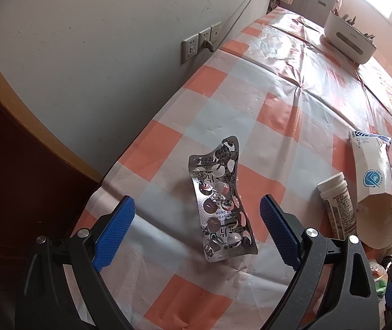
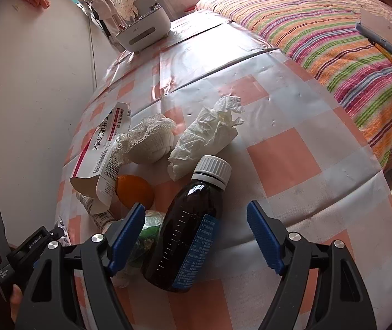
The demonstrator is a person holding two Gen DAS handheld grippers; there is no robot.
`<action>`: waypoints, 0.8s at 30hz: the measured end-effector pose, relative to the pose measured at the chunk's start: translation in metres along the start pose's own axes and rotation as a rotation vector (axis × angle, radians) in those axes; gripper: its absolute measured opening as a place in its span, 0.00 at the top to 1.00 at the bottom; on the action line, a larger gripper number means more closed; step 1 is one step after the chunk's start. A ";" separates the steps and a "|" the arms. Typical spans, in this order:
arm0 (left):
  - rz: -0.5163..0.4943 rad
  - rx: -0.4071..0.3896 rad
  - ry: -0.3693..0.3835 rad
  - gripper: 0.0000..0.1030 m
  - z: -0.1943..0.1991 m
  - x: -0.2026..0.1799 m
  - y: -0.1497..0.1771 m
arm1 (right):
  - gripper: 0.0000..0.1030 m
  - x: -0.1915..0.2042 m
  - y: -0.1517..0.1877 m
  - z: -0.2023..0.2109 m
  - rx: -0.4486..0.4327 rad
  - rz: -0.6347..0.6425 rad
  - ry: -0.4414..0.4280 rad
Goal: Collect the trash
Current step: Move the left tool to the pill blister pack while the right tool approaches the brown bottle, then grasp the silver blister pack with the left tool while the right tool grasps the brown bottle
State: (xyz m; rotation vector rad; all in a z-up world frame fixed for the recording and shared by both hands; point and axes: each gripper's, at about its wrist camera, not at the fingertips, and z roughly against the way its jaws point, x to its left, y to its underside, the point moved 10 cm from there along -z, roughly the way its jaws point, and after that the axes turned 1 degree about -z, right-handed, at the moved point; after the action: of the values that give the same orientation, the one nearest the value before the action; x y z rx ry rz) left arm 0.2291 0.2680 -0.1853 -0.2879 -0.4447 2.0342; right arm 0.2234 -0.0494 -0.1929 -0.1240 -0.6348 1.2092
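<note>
Hovering over the checked worktop, we hold both tongs spread apart and empty. Between the fingers of our left tongs lies a used blister pack, flat on the cloth near the wall-side edge. Our right tongs straddle a dark medicine bottle lying on its side — white cap pointing away. Beyond it sit a crumpled tissue, an opened pill box and an orange, clustered toward the same wall-side edge.

Blister pack left of bottle
</note>
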 end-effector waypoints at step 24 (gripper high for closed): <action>0.014 0.026 -0.040 0.12 -0.020 -0.002 -0.004 | 0.55 -0.002 -0.002 0.035 -0.102 0.173 -0.113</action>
State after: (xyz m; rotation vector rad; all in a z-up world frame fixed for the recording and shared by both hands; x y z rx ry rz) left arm 0.2415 0.2718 -0.2019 -0.2350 -0.4413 2.0613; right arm 0.2067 -0.0604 -0.1643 -0.2014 -0.7975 1.3578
